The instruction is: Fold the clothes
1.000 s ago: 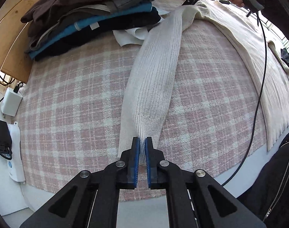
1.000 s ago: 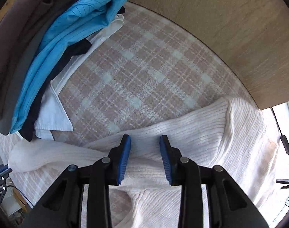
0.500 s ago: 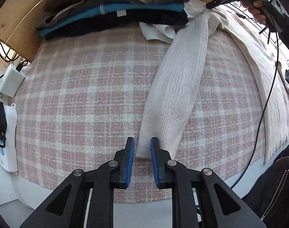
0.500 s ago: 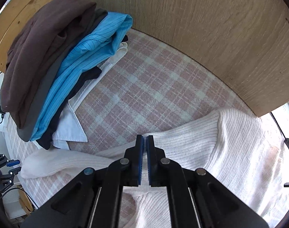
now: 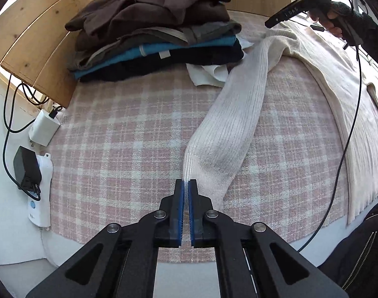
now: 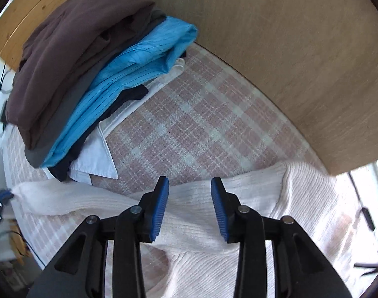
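Observation:
A cream ribbed sweater (image 5: 337, 74) lies spread on a pink plaid blanket (image 5: 114, 136). Its long sleeve (image 5: 233, 124) runs from the shoulder down toward me. My left gripper (image 5: 186, 183) is shut on the sleeve's cuff edge, low over the blanket. In the left wrist view the right gripper (image 5: 270, 22) hovers above the shoulder, held by a hand (image 5: 330, 22). The right wrist view shows the right gripper (image 6: 189, 183) open, its blue pads just above the sweater (image 6: 300, 191) near the shoulder, holding nothing. The sleeve (image 6: 64, 198) trails off to the left.
A stack of folded clothes (image 5: 159, 37) sits at the blanket's far left, on a white shirt (image 5: 206, 74). Wooden boards (image 6: 288, 49) wall the back. Chargers and a power strip (image 5: 38, 191) hang off the left edge. A black cable (image 5: 347, 136) crosses the sweater.
The left gripper opened slightly half a second ago and has shut again on the cuff's edge. The right gripper closed at the shoulder, then opened and lifted a little.

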A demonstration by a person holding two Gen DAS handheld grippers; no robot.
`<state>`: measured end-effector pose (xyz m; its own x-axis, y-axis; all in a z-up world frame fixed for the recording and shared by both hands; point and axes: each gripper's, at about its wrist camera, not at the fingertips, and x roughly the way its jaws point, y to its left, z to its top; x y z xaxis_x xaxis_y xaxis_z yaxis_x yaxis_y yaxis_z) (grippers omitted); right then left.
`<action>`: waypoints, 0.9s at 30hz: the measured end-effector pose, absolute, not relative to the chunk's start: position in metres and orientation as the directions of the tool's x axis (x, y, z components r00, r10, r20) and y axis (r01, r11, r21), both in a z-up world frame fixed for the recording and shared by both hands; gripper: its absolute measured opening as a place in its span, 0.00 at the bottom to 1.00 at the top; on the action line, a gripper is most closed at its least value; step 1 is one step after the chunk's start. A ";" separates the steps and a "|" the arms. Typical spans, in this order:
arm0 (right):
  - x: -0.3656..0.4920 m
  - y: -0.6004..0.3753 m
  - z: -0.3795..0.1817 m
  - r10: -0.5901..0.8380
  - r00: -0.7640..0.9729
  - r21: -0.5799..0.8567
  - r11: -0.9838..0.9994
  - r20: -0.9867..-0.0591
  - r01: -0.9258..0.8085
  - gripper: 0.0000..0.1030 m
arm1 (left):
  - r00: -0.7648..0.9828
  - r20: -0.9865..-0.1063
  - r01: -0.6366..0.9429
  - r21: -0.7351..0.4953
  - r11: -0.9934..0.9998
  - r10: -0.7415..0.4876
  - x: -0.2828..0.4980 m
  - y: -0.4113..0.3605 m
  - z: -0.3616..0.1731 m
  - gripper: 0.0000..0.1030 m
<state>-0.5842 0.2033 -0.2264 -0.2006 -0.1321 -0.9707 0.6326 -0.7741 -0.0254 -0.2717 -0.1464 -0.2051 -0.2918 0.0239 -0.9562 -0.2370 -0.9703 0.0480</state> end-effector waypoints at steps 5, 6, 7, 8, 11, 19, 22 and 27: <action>-0.554 0.203 -0.238 -0.076 -0.149 -0.085 -0.539 -0.986 0.838 0.34 | -0.282 -0.959 -0.234 0.071 -0.970 -0.002 -0.271 -0.149 -0.199 0.03; -0.550 0.203 -0.240 -0.071 -0.138 -0.082 -0.511 -0.988 0.855 0.34 | -0.280 -0.960 -0.234 0.076 -0.969 -0.008 -0.270 -0.149 -0.198 0.03; -0.550 0.203 -0.242 -0.066 -0.123 -0.075 -0.491 -0.990 0.868 0.34 | -0.278 -0.961 -0.233 0.080 -0.969 -0.013 -0.270 -0.150 -0.197 0.03; -0.550 0.203 -0.244 -0.060 -0.109 -0.068 -0.470 -0.992 0.880 0.34 | -0.273 -0.962 -0.232 0.082 -0.969 -0.016 -0.272 -0.149 -0.200 0.03; -0.538 0.197 -0.250 -0.054 -0.081 -0.054 -0.383 -0.995 0.922 0.34 | -0.258 -0.966 -0.228 0.085 -0.970 -0.024 -0.281 -0.143 -0.212 0.03; -0.598 0.036 -0.262 -0.103 -0.080 -0.035 -0.377 -0.992 0.925 0.05 | -0.269 -0.963 -0.216 0.093 -0.972 -0.032 -0.289 -0.132 -0.211 0.03; -0.609 0.043 -0.242 -0.177 -0.124 -0.039 -0.419 -0.976 0.907 0.05 | -0.280 -0.960 -0.165 0.049 -0.985 -0.001 -0.277 -0.140 -0.183 0.03; -0.615 0.080 -0.191 -0.375 -0.180 0.054 -0.535 -0.910 0.843 0.05 | -0.301 -0.951 -0.108 -0.046 -0.993 0.076 -0.260 -0.152 -0.143 0.03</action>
